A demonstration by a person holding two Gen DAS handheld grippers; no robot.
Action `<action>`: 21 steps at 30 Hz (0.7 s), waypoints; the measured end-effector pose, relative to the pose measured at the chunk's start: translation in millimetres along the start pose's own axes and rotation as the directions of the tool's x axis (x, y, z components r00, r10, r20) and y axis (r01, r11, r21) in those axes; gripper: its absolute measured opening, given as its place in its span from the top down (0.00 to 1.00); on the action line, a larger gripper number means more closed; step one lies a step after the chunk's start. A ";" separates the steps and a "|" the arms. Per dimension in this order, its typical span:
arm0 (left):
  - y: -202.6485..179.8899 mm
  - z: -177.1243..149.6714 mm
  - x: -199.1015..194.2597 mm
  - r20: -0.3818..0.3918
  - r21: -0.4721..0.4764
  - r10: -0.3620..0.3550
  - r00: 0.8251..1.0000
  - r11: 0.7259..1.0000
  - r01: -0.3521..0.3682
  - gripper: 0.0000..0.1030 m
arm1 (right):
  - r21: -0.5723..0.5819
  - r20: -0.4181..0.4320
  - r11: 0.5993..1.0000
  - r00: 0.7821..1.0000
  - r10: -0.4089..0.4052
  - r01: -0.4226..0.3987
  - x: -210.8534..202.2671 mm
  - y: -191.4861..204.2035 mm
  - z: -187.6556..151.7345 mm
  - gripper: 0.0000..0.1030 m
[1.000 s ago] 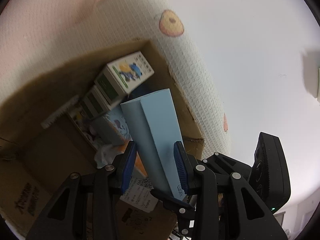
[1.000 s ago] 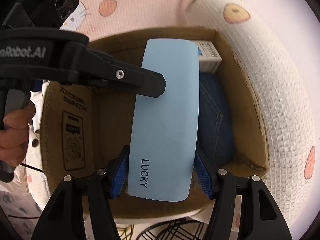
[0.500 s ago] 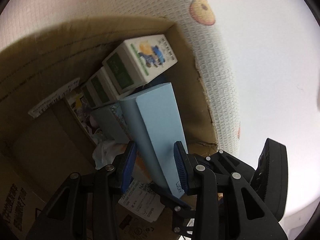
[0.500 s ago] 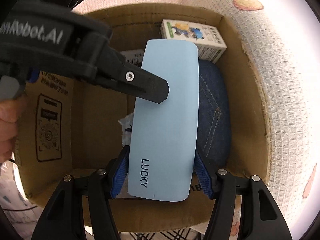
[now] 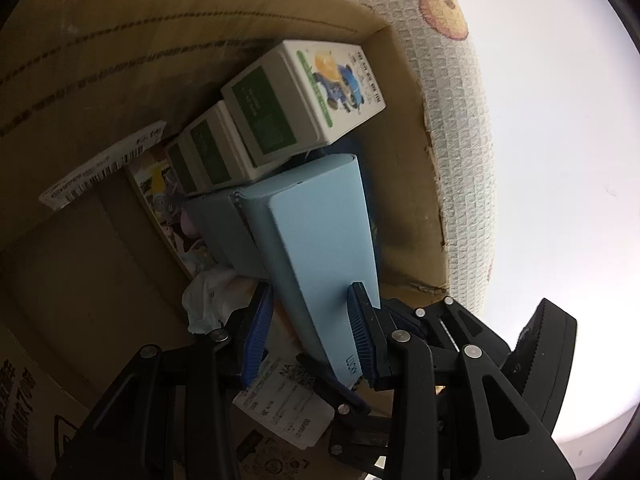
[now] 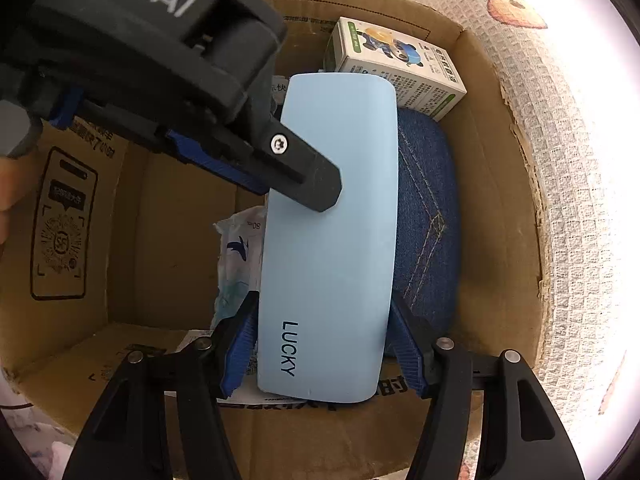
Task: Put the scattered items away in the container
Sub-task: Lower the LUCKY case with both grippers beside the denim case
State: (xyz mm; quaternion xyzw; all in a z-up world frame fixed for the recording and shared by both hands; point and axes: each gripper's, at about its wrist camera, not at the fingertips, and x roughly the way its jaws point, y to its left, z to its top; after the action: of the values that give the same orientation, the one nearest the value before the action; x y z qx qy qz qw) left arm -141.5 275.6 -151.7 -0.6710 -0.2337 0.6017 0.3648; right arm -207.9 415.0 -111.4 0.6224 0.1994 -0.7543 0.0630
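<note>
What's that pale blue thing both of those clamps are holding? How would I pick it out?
Look inside the cardboard box. Above a denim item and near white-and-green cartons, the right gripper and left gripper pinch a long light-blue case. It alone is plain pale blue with rounded corners and the word LUCKY.

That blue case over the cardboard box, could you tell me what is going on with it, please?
A person holds the blue case with both handheld grippers: the right gripper clamps the end printed LUCKY, and the left gripper grips it across its thickness. The case is inside the cardboard box, above a denim item, a white carton and a tissue packet. It has not been released.
</note>
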 end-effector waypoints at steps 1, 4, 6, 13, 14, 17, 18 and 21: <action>0.4 -0.7 0.5 -0.001 -0.001 0.003 1.000 1.000 -0.003 0.60 | -0.007 -0.002 1.000 1.000 -0.008 0.008 0.3 1.2 0.1 0.42; 3.4 -1.9 1.9 -0.006 -0.013 -0.003 1.000 1.000 0.003 0.60 | -0.002 -0.006 1.000 1.000 -0.001 0.001 -0.8 -0.1 1.2 0.42; 3.9 -2.1 1.5 -0.004 -0.015 -0.008 1.000 1.000 0.008 0.60 | 0.036 -0.007 0.999 0.999 0.032 -0.032 -5.1 -6.7 3.5 0.41; 8.0 -6.8 0.0 -0.012 -0.040 -0.014 1.000 0.999 0.014 0.60 | 0.136 0.063 0.986 0.994 0.091 -0.099 -29.8 -31.7 10.2 0.41; 8.6 -8.1 -0.6 -0.009 -0.045 -0.015 1.000 0.999 0.015 0.60 | 0.153 0.073 0.982 0.992 0.100 -0.110 -31.4 -36.1 10.6 0.41; 8.8 -9.8 -1.3 -0.003 -0.051 -0.015 1.000 0.999 0.015 0.60 | 0.243 0.087 0.962 0.991 0.106 -0.124 -30.0 -54.0 11.3 0.42; 9.2 -10.2 -1.6 0.000 -0.058 -0.012 1.000 0.998 0.012 0.60 | 0.266 0.084 0.956 0.991 0.101 -0.120 -27.7 -58.2 11.8 0.47; 10.3 -12.5 -2.2 0.004 -0.081 -0.021 1.000 0.997 0.021 0.60 | 0.323 0.105 0.933 0.985 0.134 -0.161 -24.3 -66.6 14.1 0.73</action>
State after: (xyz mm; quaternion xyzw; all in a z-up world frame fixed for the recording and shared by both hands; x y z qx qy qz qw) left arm -130.9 264.9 -158.1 -0.6818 -0.2654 0.5889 0.3433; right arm -238.4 466.8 -71.1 0.6062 0.0205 -0.7948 0.0223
